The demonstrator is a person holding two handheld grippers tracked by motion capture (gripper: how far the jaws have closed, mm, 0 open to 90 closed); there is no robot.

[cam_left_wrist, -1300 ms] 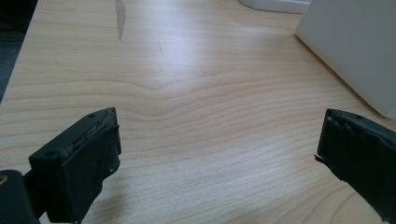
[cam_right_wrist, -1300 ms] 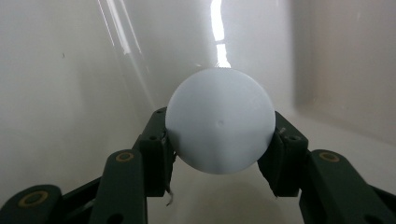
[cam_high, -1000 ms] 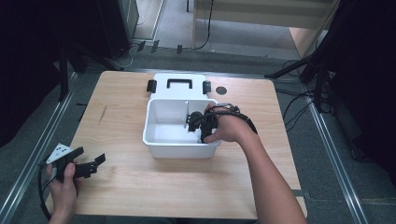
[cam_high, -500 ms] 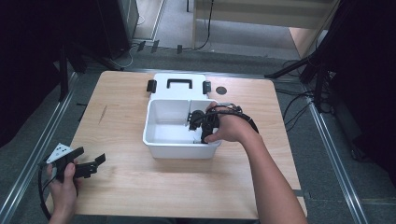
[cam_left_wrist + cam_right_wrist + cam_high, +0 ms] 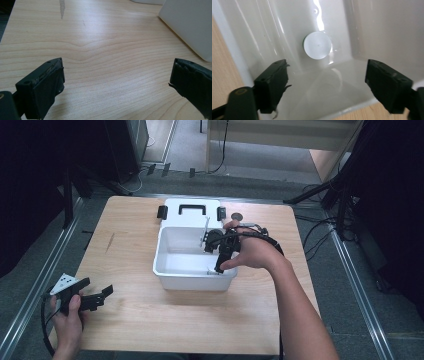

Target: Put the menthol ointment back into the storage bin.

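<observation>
right gripper (image 5: 325,82): jaws spread wide, nothing between them, pointed down into white plastic bin (image 5: 172,270)
bin contents: pale round disc (image 5: 317,45) on the bin floor, ahead of the jaws
left gripper (image 5: 116,85): jaws spread, empty, over light wooden table (image 5: 100,50), near-left corner
bin: mid-table, white lid with black handle (image 5: 192,212) behind it

Bright overhead light on my table (image 5: 150,320), dark surroundings, white glare streaking the bin (image 5: 287,32) walls, my near jaws soft and blurred, faint shadows on the wood
</observation>
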